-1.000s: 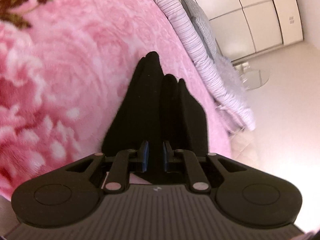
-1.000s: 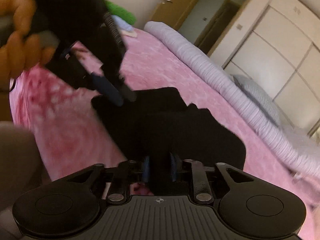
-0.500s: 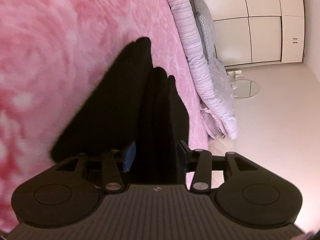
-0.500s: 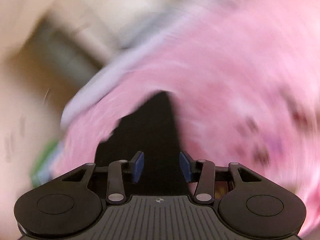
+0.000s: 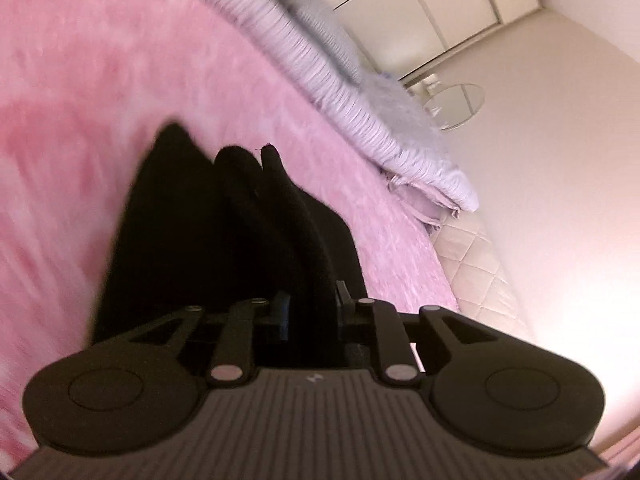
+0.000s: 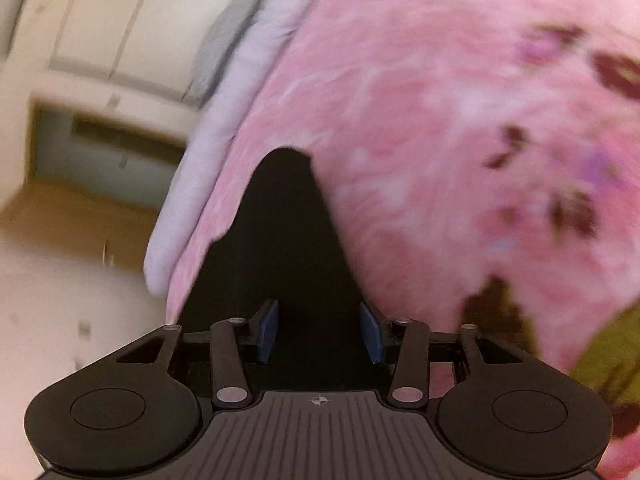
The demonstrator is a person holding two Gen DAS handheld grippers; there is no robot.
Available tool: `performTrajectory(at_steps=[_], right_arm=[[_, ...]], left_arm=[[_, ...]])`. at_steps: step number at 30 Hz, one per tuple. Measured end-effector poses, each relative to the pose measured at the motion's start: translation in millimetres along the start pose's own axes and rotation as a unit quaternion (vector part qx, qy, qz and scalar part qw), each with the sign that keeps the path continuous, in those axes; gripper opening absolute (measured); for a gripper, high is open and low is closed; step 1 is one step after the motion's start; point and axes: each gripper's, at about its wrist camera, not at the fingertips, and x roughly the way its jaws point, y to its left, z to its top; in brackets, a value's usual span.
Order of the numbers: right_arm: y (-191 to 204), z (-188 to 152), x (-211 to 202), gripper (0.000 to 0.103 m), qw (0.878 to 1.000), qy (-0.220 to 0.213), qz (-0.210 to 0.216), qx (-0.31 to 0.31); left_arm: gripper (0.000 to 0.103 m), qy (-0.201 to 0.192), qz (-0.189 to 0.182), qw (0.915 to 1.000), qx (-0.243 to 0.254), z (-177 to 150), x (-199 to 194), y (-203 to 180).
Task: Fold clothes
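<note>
Left wrist view: one black garment [image 5: 240, 240] lies in about three upright folds on one pink blanket [image 5: 80, 100]. The left gripper [image 5: 310, 306] points slightly downward along the folds; its jaws are closing, with a thick ridge of the cloth between them and the pads apparently against it. One lilac quilt [image 5: 360, 120] runs along the blanket's far edge.

Right wrist view: the same garment [image 6: 280, 240] shows as one dark wedge on the blanket [image 6: 440, 120], blurred. The right gripper [image 6: 319, 330] is strongly rolled, tilted down, jaws spread, blue pads [image 6: 270, 330] either side of the cloth without clearly pressing it.
</note>
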Motion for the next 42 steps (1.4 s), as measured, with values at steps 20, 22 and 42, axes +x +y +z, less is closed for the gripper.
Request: performTrajectory(at_steps=[20,22,42], right_arm=[[64.8,-49.0,35.0,0.05,0.96,0.014,-0.076,-0.27],[50.8,-38.3,24.0,0.053,0.977,0.016,-0.043,-0.21],[-2.3,-27.6,36.0,0.045,0.996,0.084,0.003,-0.037]], left_arm=[[0.02,0.005,0.02,0.9971,-0.073,-10.7,-24.3,71.2],[0.022,0.006,0.022,0.9962,-0.084,-6.7,-28.9,69.6],[0.027,0.034,0.034,0.9943,-0.096,-25.2,-36.6,75.4]])
